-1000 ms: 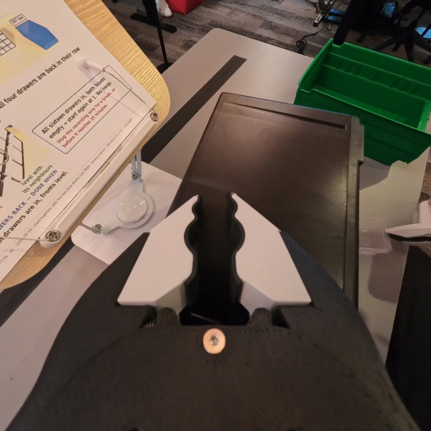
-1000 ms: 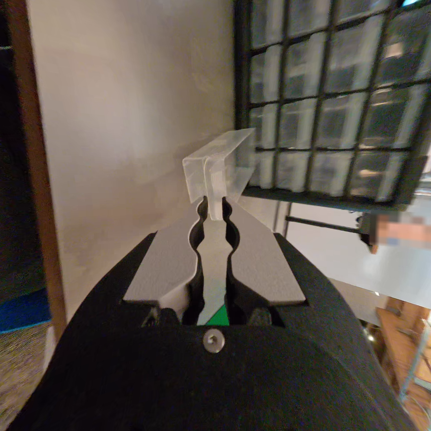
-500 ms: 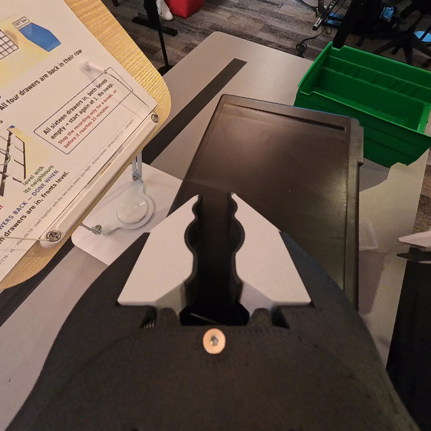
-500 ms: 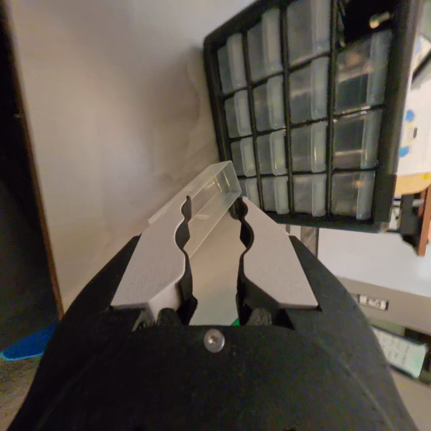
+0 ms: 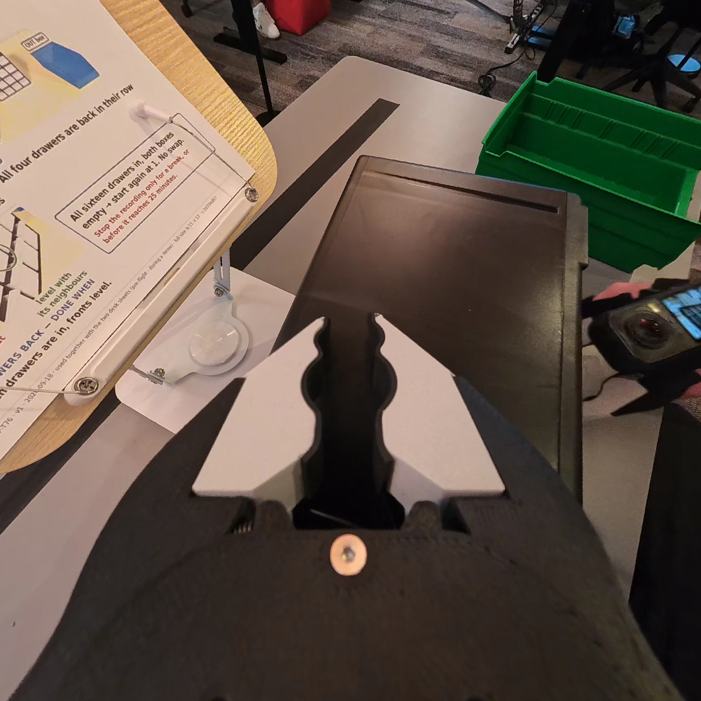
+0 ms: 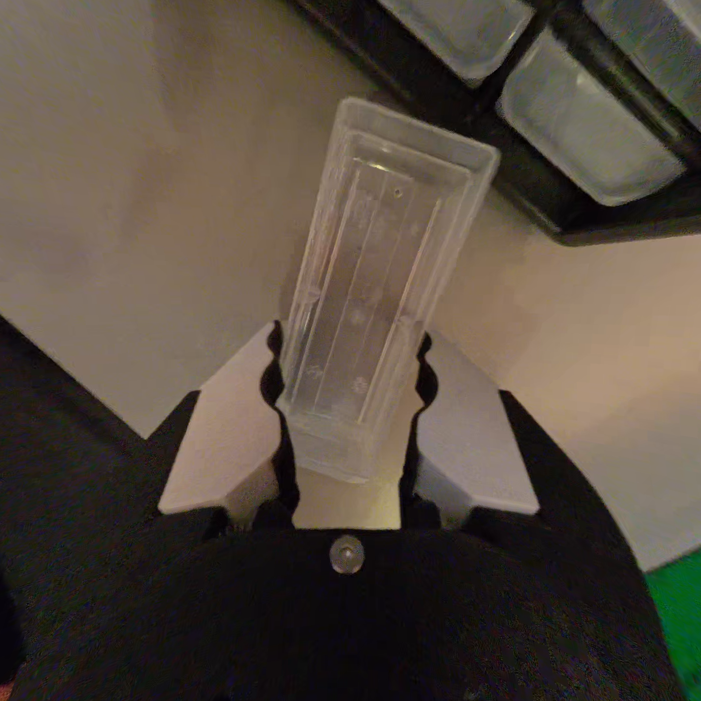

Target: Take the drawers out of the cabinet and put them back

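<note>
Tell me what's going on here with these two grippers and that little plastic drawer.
A person is working a handheld gripper in each hand. The right gripper has a clear plastic drawer between its fingers, just off the black cabinet, whose other drawers sit in their slots. The left gripper is empty, hovering over the cabinet's dark top. A green bin stands behind.

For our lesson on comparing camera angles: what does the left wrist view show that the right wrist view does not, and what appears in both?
Only the left wrist view shows the left gripper, open above the black cabinet's top, an instruction sheet on a wooden board, and the whole green bin. Only the right wrist view shows the right gripper with a clear drawer between its fingers, and drawer fronts in the cabinet. Both show the pale table and the cabinet; a green patch at the right view's corner may be the bin.
</note>
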A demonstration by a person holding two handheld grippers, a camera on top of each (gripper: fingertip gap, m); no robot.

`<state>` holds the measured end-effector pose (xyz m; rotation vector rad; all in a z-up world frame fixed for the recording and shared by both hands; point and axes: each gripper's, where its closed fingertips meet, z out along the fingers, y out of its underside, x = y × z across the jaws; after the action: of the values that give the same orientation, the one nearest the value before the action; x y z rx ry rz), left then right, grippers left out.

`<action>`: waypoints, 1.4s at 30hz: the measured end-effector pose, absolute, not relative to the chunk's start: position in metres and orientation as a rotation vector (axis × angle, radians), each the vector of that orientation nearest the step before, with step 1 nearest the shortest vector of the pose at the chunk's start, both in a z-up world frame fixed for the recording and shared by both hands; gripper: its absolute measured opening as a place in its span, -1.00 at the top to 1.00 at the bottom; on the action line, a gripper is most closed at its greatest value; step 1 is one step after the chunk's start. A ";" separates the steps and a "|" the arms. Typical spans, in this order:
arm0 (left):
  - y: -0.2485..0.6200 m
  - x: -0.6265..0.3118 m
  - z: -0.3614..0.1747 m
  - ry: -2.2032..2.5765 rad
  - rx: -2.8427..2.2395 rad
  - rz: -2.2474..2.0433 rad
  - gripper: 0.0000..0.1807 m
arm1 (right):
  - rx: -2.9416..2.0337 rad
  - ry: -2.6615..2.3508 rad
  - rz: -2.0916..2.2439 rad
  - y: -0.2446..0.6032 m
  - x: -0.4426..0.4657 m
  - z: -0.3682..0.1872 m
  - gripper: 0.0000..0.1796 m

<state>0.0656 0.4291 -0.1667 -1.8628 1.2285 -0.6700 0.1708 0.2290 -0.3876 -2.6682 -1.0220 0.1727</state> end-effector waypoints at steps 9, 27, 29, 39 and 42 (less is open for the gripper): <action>0.428 0.066 -0.166 1.235 -1.852 -0.677 0.81 | -2.459 -1.328 0.139 0.212 0.208 -0.332 0.32; 0.429 0.065 -0.166 1.221 -1.859 -0.676 0.83 | -2.549 -1.629 -0.541 0.270 0.531 -0.308 0.32; 0.429 0.065 -0.166 1.220 -1.859 -0.676 0.83 | -2.557 -1.729 -0.568 0.274 0.536 -0.334 0.32; 0.429 0.066 -0.166 1.224 -1.857 -0.676 0.83 | -2.509 -1.732 -0.857 0.322 0.566 -0.369 0.19; 0.429 0.066 -0.166 1.224 -1.856 -0.676 0.83 | -2.492 -1.660 -1.008 0.330 0.578 -0.355 0.22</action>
<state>0.0659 0.4289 -0.1659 -1.8565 1.2244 -0.6763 0.5781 0.3301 -0.3554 -2.4918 -1.6601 -1.0080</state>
